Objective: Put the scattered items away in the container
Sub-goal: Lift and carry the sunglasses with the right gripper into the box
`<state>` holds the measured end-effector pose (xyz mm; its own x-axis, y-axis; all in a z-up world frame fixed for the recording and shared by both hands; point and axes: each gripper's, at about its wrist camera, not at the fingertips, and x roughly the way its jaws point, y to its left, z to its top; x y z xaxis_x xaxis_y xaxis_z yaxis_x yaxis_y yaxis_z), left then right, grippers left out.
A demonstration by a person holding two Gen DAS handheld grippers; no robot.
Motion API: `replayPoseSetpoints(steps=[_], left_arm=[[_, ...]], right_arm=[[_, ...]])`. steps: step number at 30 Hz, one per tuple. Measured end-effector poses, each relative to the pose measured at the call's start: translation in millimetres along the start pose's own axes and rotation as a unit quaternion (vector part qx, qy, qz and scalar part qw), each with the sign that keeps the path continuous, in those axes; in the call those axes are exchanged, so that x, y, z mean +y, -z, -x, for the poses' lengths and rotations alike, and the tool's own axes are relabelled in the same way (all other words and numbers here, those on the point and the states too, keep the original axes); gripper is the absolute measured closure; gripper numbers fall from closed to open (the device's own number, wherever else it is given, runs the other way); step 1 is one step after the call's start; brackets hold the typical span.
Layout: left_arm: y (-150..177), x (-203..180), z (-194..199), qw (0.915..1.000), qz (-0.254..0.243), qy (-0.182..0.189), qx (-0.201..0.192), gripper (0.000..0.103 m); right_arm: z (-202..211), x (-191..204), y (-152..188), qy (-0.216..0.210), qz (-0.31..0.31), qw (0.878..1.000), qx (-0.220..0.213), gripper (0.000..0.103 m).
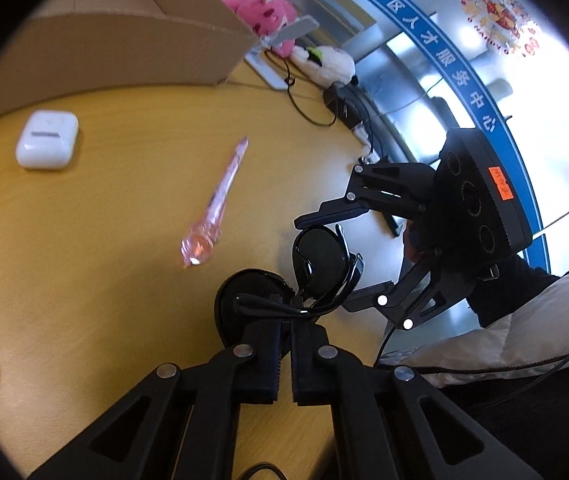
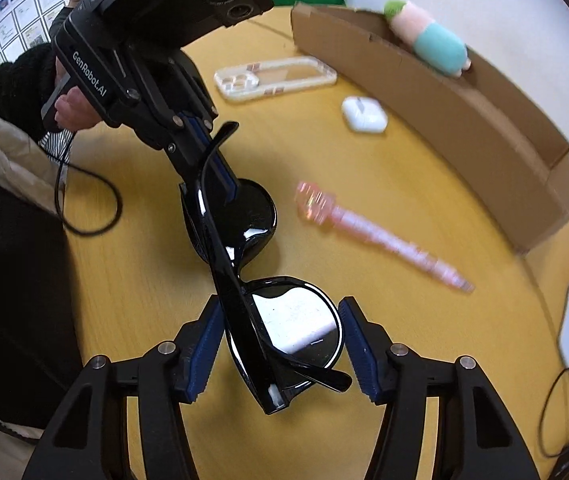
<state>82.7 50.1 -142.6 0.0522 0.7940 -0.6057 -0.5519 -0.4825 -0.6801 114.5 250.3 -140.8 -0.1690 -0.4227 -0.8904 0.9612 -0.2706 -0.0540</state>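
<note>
While both tools meet on the black sunglasses (image 2: 244,280), the pair is held just above the yellow desk (image 2: 364,200), its long axis running from the near edge of the right wrist view up and to the left. The left hand-held gripper (image 1: 284,328) is clenched on the frame at one lens, with a folded temple arm caught at its tips. The right hand-held gripper (image 2: 280,344) stands part-way apart, straddling the other lens (image 2: 296,320); its blue pads (image 2: 204,344) lie just beside the frame, and firm contact on both sides cannot be confirmed.

Relative to the glasses, the cardboard box (image 2: 444,92), the container, lies far and to the right in the right wrist view, with its long wall facing the tools. Between glasses and box rest a pink pen (image 2: 384,240), its length slanting across the path, and a white earbud case (image 2: 364,114); a clear phone case (image 2: 276,76) sits further left. Of the two tools, the right one appears nearer the box, so carrying the glasses there would probably fall to it.

Hidden or unclear: the box interior, apart from a soft toy (image 2: 428,44) over its far rim; the glasses' bridge, lost in black overlap; and the pen, blurred in both views.
</note>
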Motion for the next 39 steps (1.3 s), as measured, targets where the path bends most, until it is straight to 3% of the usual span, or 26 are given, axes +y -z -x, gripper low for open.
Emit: replayPoseSetpoints(steps=[8, 17, 19, 23, 24, 28, 31, 33, 35, 39], left_arm=[[-25, -14, 48, 0.9973, -0.037, 0.006, -0.062, 0.102], [-52, -15, 101, 0.9886, -0.068, -0.01, -0.134, 0.102], [-53, -9, 111, 0.9856, -0.067, -0.014, -0.155, 0.095], [-55, 15, 114, 0.9842, -0.032, -0.017, -0.173, 0.034], [-55, 24, 112, 0.9846, -0.019, -0.009, -0.174, 0.031], [-58, 63, 92, 0.9843, 0.047, 0.041, -0.165, 0.031], [-60, 77, 84, 0.9767, 0.074, 0.105, -0.172, 0.031], [-63, 77, 82, 0.9726, 0.075, 0.131, -0.177, 0.042], [-68, 75, 82, 0.9724, 0.071, 0.139, -0.174, 0.064], [-73, 72, 88, 0.9721, 0.067, 0.146, -0.171, 0.071]], right_arm=[[26, -10, -50, 0.054, 0.045, 0.997, -0.03, 0.04], [56, -33, -100, 0.105, 0.088, 0.989, -0.049, 0.041], [61, -38, -107, 0.116, 0.09, 0.988, -0.052, 0.041], [63, -46, -120, 0.124, 0.098, 0.986, -0.054, 0.041], [63, -46, -122, 0.125, 0.099, 0.986, -0.053, 0.041], [57, -54, -129, 0.121, 0.099, 0.986, -0.056, 0.041], [55, -59, -131, 0.115, 0.095, 0.987, -0.063, 0.041], [55, -60, -131, 0.115, 0.093, 0.987, -0.065, 0.041], [56, -61, -130, 0.117, 0.092, 0.987, -0.067, 0.041], [58, -64, -129, 0.116, 0.085, 0.987, -0.072, 0.041]])
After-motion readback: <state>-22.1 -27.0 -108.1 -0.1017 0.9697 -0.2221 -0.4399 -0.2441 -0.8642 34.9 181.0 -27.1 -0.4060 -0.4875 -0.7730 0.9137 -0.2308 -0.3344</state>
